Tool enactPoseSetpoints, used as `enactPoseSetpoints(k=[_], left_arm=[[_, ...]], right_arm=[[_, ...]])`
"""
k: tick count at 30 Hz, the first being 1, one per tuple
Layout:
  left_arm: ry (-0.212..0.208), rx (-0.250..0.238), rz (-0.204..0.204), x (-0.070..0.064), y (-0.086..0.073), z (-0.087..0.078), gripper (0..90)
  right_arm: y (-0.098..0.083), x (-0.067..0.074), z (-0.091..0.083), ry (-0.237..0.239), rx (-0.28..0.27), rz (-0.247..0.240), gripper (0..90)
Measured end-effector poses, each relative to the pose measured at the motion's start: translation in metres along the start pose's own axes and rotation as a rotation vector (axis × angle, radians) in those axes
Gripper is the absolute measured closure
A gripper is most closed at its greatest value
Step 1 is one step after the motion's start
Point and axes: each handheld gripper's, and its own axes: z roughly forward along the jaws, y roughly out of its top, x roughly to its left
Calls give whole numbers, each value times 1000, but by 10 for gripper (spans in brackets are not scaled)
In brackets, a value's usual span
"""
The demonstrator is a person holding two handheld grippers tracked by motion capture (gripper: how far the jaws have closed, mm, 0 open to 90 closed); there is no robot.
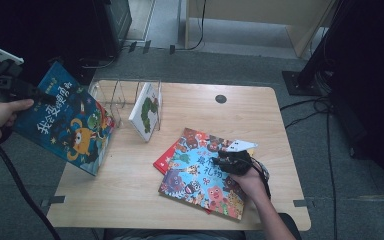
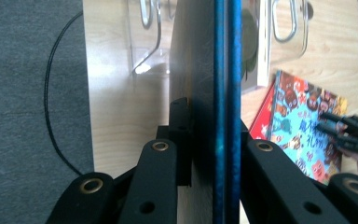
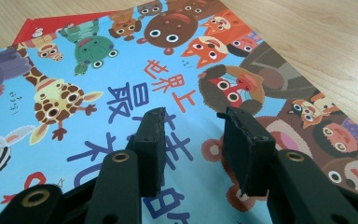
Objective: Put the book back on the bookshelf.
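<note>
Gripping the blue book [image 1: 66, 120] by its edge, the left gripper [image 1: 10, 85] carries it off the tabletop [image 1: 130, 190] at nine o'clock of the clear rack [image 1: 125, 95], likely for slotting. The right gripper [image 1: 236, 161] rests half-open jaws on the animal book [image 1: 200, 180], empty, steadying it.

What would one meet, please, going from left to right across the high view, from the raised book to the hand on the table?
left gripper → dark blue picture book → clear wire book rack → white book standing in it → light blue animal book → right gripper
</note>
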Motion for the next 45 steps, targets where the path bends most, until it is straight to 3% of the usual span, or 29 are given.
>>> enactPoseSetpoints(k=[12, 15, 33, 38, 45], left_arm=[[-9, -44, -63, 9, 36, 16, 803], [0, -49, -60, 11, 43, 20, 802], [-33, -48, -31, 8, 81, 42, 790], [-46, -45, -54, 16, 85, 45, 786], [-64, -67, -40, 22, 84, 43, 579]], right_arm=[[0, 2, 0, -15, 4, -16, 591], [0, 4, 0, -28, 8, -38, 591], [0, 7, 1, -42, 6, -26, 588], [-3, 8, -2, -53, 1, -23, 565], [-9, 4, -6, -29, -32, 13, 578]])
